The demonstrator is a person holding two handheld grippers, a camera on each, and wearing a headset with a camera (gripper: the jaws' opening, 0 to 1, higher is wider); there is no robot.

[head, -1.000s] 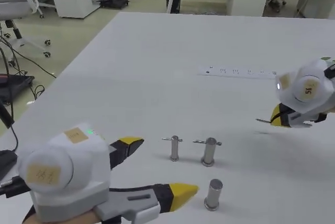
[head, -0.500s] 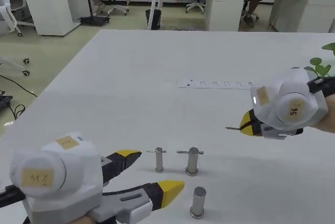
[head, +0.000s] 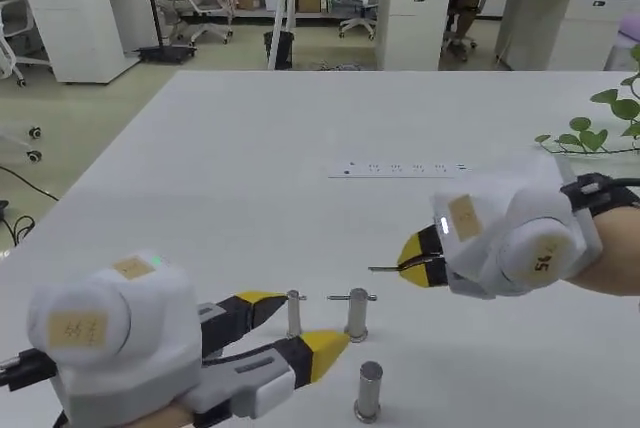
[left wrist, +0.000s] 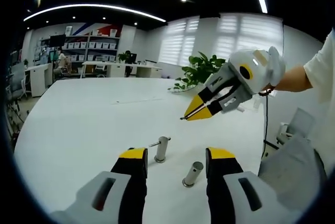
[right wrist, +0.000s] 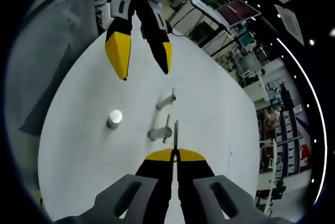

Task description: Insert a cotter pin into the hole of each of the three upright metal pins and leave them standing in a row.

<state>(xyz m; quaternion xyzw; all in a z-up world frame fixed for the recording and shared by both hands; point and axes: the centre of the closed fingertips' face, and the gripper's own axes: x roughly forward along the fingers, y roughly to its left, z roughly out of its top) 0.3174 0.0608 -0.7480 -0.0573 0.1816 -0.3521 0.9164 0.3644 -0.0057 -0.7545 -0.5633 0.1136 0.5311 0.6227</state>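
The white tabletop (head: 250,148) carries all task parts.

The left hand-held gripper (head: 302,320) sits at 7 o'clock in the head view, low over the tabletop. Its yellow-tipped jaws are spread and grip nothing. In the left gripper view, the metal pins stand just ahead of the jaw tips, apart from them.

The right hand-held gripper (head: 408,266) hovers above the tabletop at 3 o'clock in the head view, with its tips aimed toward 9 o'clock. Its jaws are pressed together on the loose cotter pin (head: 385,269), which projects level from the tips toward 9 o'clock. In the right gripper view, the loose cotter pin extends straight ahead from the closed jaws.

A plant (head: 600,118) stands at the tabletop edge at 2 o'clock. A power strip (head: 400,169) lies flat at 12 o'clock of the metal pins, well apart from them.

All three metal pins stand upright on the tabletop.
- The first metal pin (head: 293,313) and the second metal pin (head: 356,315) stand near each other, side by side.
- Each carries a fitted cotter pin (head: 351,297) crosswise near its head.
- The third metal pin (head: 368,391) stands at 6 o'clock of the second, nearer the person and out of line with the other two. It shows a plain round head.

The loose cotter pin hangs at 1 o'clock of the second metal pin, apart from it.
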